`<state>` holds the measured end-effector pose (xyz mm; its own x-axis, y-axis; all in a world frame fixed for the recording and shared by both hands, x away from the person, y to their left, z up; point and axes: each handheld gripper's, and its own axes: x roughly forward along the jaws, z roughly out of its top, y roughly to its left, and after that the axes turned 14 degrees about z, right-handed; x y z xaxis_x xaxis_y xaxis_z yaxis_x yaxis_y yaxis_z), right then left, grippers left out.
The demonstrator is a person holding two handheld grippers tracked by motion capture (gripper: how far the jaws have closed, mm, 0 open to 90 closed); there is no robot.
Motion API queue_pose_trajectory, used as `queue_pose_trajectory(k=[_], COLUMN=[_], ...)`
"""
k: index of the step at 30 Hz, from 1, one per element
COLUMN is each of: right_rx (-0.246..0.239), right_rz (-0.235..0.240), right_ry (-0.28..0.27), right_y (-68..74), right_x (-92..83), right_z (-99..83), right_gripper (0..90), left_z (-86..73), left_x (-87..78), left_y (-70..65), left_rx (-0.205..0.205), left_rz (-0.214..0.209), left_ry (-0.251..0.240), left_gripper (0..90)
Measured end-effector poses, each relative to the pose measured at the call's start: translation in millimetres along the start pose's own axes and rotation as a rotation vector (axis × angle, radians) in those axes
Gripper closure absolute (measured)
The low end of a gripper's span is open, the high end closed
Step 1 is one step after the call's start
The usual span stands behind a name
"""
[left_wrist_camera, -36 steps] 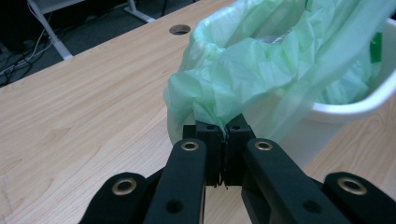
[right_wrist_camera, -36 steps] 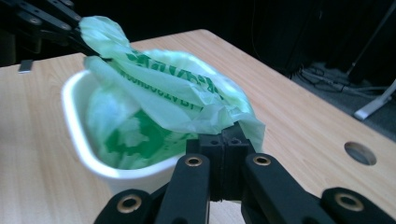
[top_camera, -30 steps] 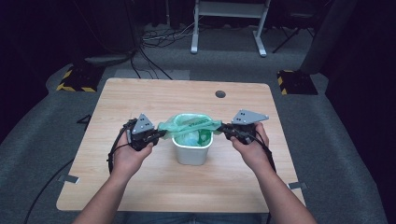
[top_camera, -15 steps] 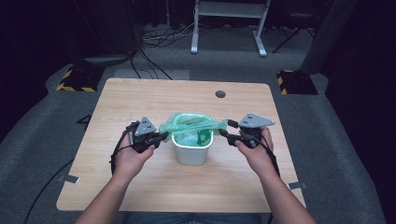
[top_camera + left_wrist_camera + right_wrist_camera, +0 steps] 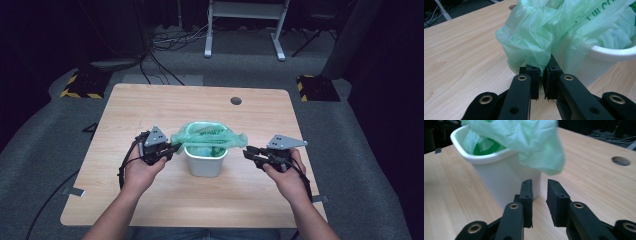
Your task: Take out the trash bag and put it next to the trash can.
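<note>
Left gripper view: bin (image 5: 604,62) half-hidden by bag (image 5: 541,32)

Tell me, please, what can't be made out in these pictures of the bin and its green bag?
- Bottom of the white bin: hidden by the green bag in the high view.
- Printed lettering on the bag: cut off by the frame's top edge in the left gripper view.
- Left gripper pad tips: covered by bag folds.
- Bin's far wall: behind the bag in the right gripper view.

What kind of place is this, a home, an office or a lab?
Probably a lab or studio: a lone wooden table on grey carpet in a dark room, loose cables on the floor, and yellow-black hazard-striped blocks beside it.
</note>
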<state>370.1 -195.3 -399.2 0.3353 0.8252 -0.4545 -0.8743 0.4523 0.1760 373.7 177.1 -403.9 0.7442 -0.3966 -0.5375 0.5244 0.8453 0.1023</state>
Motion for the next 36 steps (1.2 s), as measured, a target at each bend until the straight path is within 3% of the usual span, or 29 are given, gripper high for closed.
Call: queue_pose_trajectory(k=[5,7,10,14,18,23,29,36], right_rx=[-0.009,-0.007,-0.001,0.019,0.006,0.000,-0.057,-0.082], right_rz=[0.029,0.034,-0.002,-0.044,-0.142,-0.156,-0.110,-0.002], right_ry=[0.032,0.032,0.024,0.005,-0.049,-0.108,-0.146,-0.120], right_y=[1.7,-0.4,-10.3,-21.6,-25.3,-23.2,-8.2,7.7], right_x=[23.5,31.4,43.6,50.9,47.4,42.4,48.7,62.6], right_z=[1.6,4.6,11.1,18.8,29.8,46.5,73.3,89.0], right_gripper=[77.1,75.1,65.8,55.7,44.8,43.3,40.6,34.1], left_z=[0.3,0.8,1.5,2.9,6.5,14.2,24.4,35.0], left_x=[0.8,1.4,3.2,3.3,2.3,2.0,-3.4,-10.1], left_y=[1.2,1.4,1.4,2.6,4.7,3.4,1.7,-1.2], left_rx=[-0.010,-0.025,-0.040,-0.062,-0.071,-0.055,-0.023,-0.009], left_rz=[0.002,0.001,0.040,0.040,0.053,0.050,0.049,0.036], left_ry=[-0.002,-0.002,-0.008,-0.024,-0.045,-0.053,-0.074,-0.097], left_gripper=[82.5,77.9,58.8,54.1,58.0,67.1,76.0,83.2])
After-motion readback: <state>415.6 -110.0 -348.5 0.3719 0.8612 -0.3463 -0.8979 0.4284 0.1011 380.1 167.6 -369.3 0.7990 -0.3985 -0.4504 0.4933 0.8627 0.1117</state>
